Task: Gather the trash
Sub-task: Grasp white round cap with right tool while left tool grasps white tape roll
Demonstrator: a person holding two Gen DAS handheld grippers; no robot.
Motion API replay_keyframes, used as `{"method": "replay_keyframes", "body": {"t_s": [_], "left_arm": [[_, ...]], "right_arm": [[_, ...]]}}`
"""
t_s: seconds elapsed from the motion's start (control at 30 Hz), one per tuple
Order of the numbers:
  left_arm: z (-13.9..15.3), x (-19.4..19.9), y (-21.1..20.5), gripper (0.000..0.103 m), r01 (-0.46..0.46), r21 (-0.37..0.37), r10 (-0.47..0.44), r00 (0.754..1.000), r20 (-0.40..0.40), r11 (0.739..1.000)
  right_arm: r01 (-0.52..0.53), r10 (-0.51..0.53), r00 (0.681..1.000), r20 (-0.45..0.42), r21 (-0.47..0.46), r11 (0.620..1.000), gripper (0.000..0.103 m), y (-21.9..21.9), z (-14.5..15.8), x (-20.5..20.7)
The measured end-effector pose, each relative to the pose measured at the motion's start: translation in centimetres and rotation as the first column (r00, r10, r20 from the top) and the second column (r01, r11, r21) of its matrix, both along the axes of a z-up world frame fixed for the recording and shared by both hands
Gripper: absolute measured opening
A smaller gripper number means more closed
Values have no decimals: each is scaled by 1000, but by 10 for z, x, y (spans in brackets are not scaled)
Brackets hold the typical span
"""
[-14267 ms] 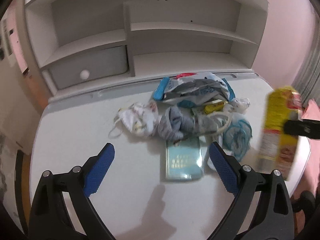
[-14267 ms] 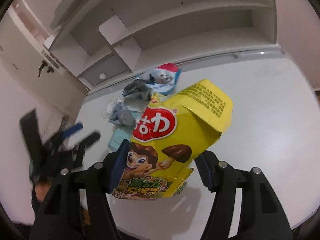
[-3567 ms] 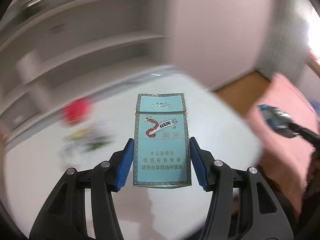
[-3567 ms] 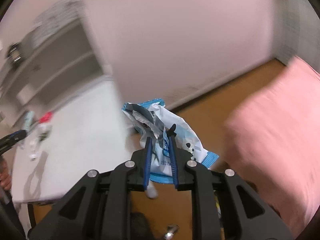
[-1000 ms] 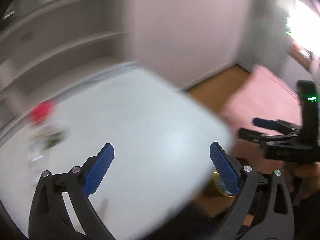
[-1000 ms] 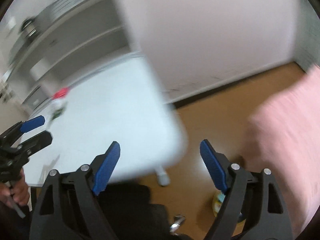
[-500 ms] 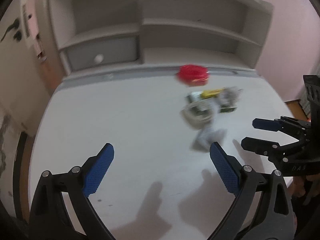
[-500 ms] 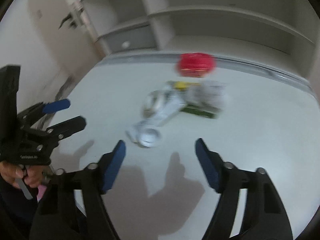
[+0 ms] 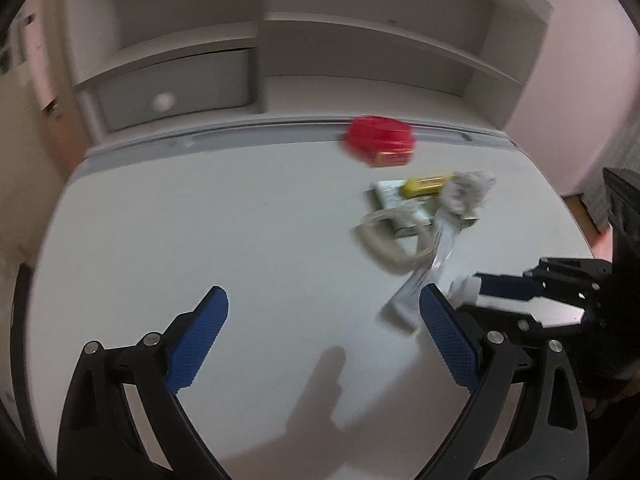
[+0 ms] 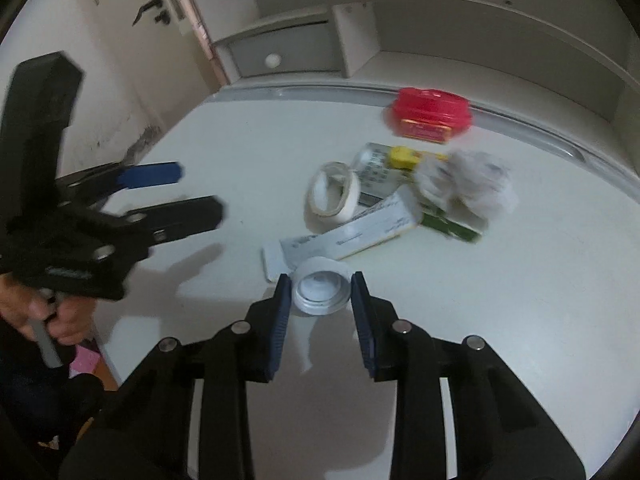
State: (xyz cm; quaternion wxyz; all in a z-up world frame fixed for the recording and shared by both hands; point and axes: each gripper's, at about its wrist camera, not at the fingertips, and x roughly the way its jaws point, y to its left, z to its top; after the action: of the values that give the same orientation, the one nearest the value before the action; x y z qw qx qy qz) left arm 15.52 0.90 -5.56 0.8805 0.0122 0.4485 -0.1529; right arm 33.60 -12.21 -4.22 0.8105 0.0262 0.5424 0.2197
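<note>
Left wrist view: the left gripper is hanging wide open and empty over the white desk. The white tube is lying beside its right finger, long axis running diagonally toward the shelf.

Right wrist view: the right gripper has just been closing; its pads are flanking the tube's round cap, apparently touching. The tube is pointing cap-first at the camera.

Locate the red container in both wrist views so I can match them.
Left wrist view: red container sits upper centre-right, at the desk's back edge.
Right wrist view: red container sits upper right, by the same back edge.
Shared landmark: the grey drawer with a white knob, left of it in both.
</note>
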Motion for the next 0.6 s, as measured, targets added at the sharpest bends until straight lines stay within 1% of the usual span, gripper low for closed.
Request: {"method": "replay_keyframes", "body": {"t_s": [0.07,0.13,0.2,0.27,0.33,0.4,0.47,0.5,0.57,0.6], "left_arm": [[-2,11,-17,94,34,-17,-34,999,-15,999],[-6,21,-29,94,41,-42,-43,998,-43,998],[-10,30,-39,94,29,-58,-33,997,-68,998],[-16,39,-49,94,11,-51,-15,996,-86,999],[-21,46,-54,93,-11,-59,4,993,-118,998],[-26,49,-55,93,-31,-63,22,991,-133,998],[-30,52,-58,93,-54,-35,48,990,-134,998],[-31,52,-60,93,-59,-10,58,991,-121,998],[-31,49,-63,92,-58,20,60,992,-112,998],[-31,48,-65,86,-57,31,60,993,-103,998]], "right_arm": [[24,-24,1000,2,4,1000,31,-13,4,-7],[58,-58,998,6,4,998,31,-29,10,-16],[83,-83,996,14,3,997,31,-41,15,-24],[104,-104,994,21,4,995,31,-53,20,-32],[129,-129,991,20,1,992,31,-64,22,-39],[148,-148,989,12,-1,989,31,-74,21,-44],[156,-156,988,9,3,988,31,-79,20,-47],[159,-159,987,8,6,987,31,-82,20,-49],[164,-164,986,8,7,986,31,-86,19,-52],[168,-168,986,9,6,986,31,-88,20,-54]]}}
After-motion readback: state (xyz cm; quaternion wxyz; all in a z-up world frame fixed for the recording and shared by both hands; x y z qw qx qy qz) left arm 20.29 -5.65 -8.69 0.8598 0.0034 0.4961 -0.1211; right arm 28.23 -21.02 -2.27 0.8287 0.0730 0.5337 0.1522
